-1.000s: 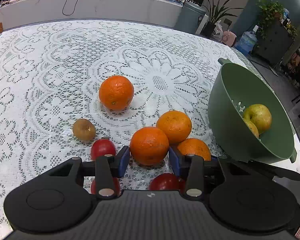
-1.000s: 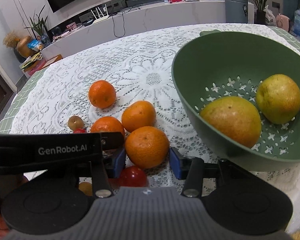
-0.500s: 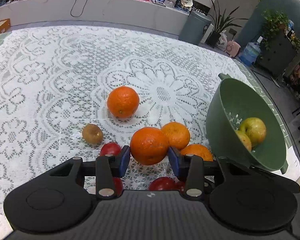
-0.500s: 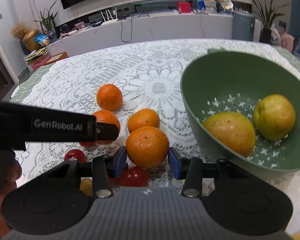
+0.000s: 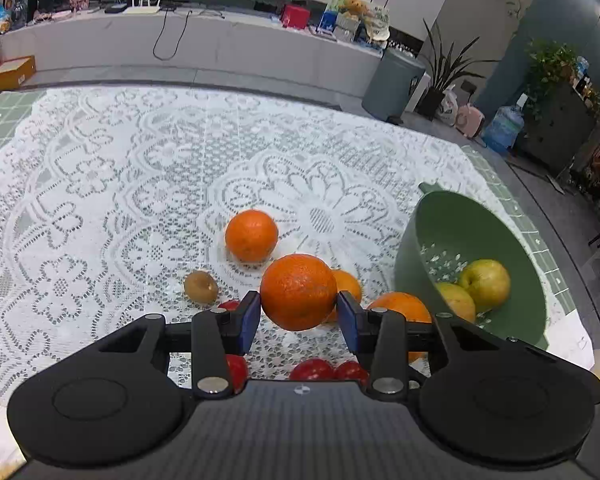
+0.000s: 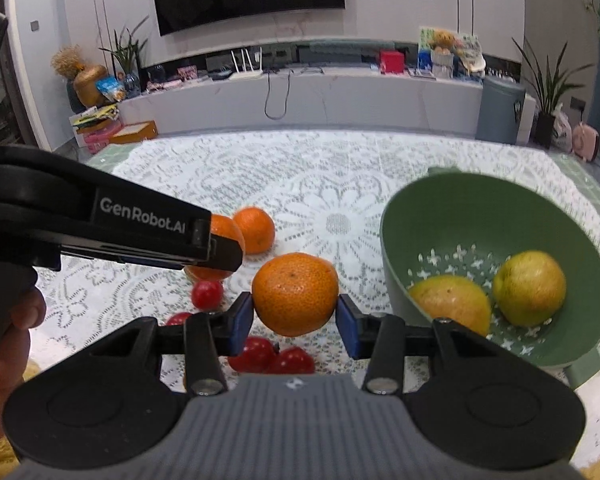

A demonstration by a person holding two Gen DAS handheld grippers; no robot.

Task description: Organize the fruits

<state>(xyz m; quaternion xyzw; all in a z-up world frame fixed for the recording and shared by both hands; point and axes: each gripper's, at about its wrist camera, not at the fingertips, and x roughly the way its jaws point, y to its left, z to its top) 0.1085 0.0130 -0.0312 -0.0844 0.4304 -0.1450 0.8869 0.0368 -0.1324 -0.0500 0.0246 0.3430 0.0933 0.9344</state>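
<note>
My left gripper (image 5: 299,316) is shut on an orange (image 5: 298,291) and holds it above the lace cloth. My right gripper (image 6: 296,320) is shut on another orange (image 6: 295,294), also lifted. A green colander bowl (image 5: 420,240) stands to the right, holding two yellow-green apples (image 5: 486,284); it also shows in the right wrist view (image 6: 480,208). Loose oranges (image 5: 251,235), a brown kiwi (image 5: 200,287) and red tomatoes (image 5: 312,369) lie on the cloth. The left gripper's body (image 6: 100,224) crosses the right wrist view.
The table has a white lace cloth (image 5: 140,184) over green tiles. The table's right edge runs just beyond the bowl. A low white counter (image 6: 300,96) with clutter stands past the far edge.
Both grippers have risen with their oranges, lifting them off the cloth. The table and bowl now look farther below.
</note>
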